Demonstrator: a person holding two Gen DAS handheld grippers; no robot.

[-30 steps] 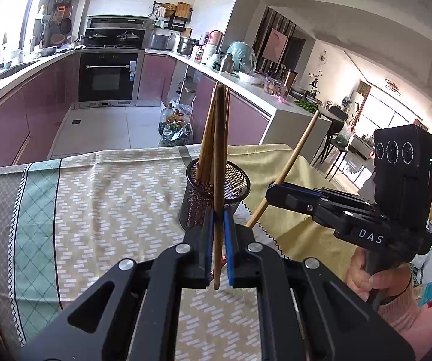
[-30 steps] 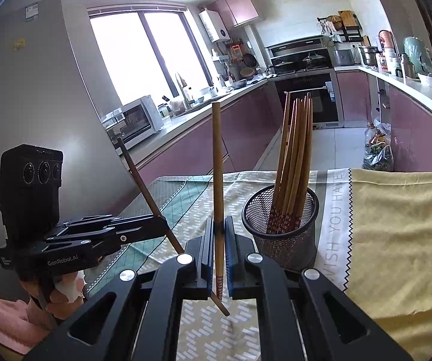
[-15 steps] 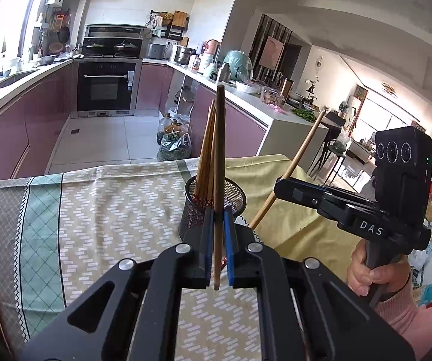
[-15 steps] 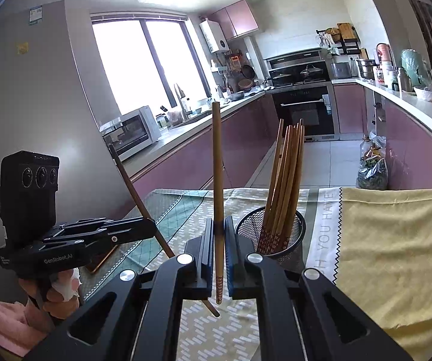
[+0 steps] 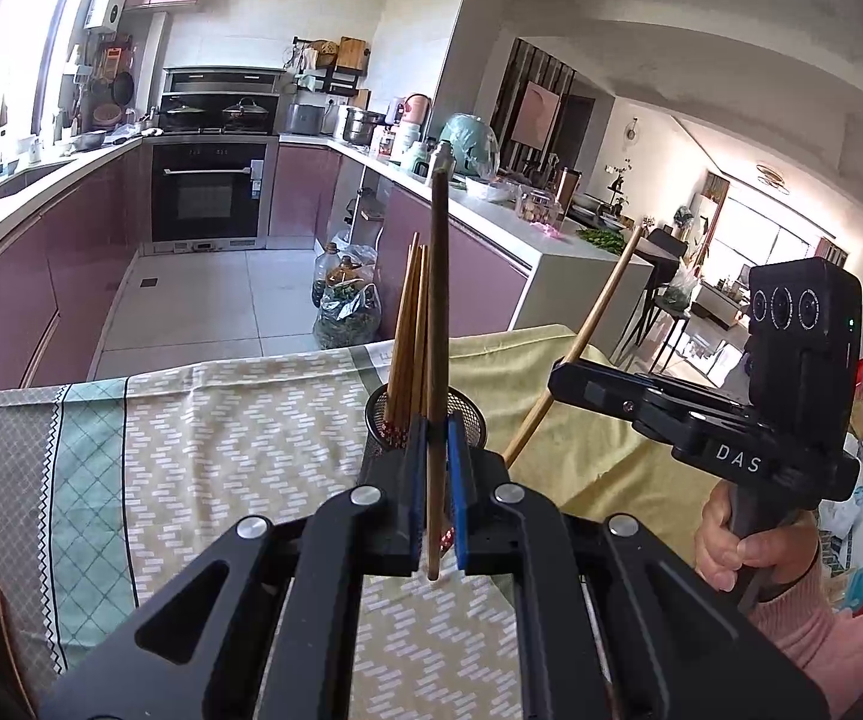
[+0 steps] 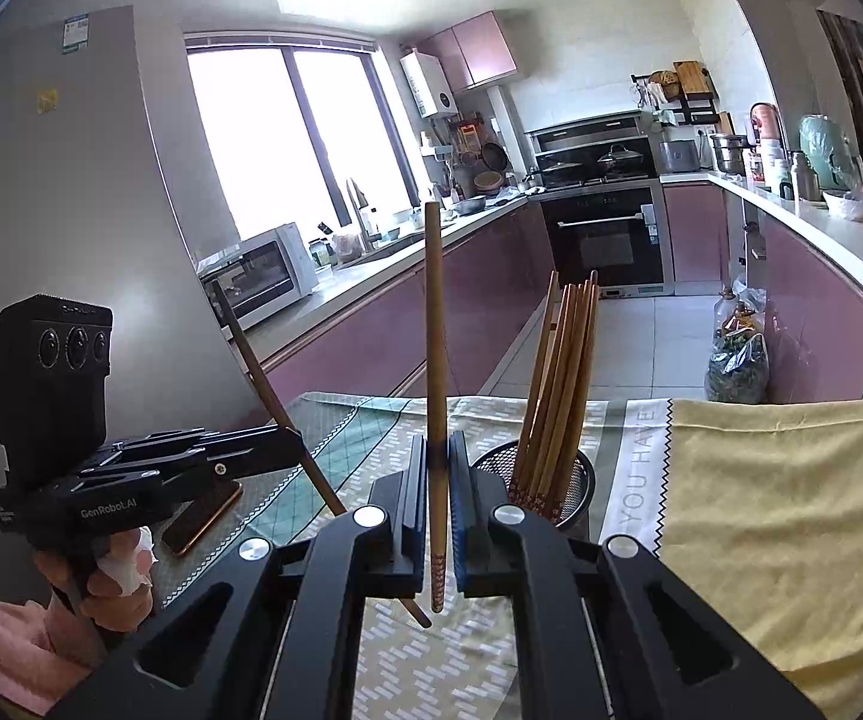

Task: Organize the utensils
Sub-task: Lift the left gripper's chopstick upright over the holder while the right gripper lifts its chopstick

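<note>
Left wrist view: your left gripper [image 5: 433, 495] clamps one dark chopstick [image 5: 436, 324] upright, mesh holder [image 5: 472, 420] just beyond the fingertips; your right gripper [image 6: 434, 510] likewise pinches a lighter chopstick [image 6: 435, 360], holder beyond-right.

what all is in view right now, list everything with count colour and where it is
chopsticks in holder: a bunch, exact count unclear, brown, standing upright in the mesh holder
held chopsticks: two, brown, one clamped in each gripper, above the table
mesh holder: one, black, on the tablecloth just beyond the grippers
tablecloth: one, beige pattern with green and yellow sections, covering the table
phone: one, dark with coppery edge, flat on the cloth at the left of the right wrist view
bags on floor: a small cluster, clear with dark contents, by the counter
left gripper: one, black with blue pads, shut on a chopstick
right gripper: one, black with blue pads, shut on a chopstick
</note>
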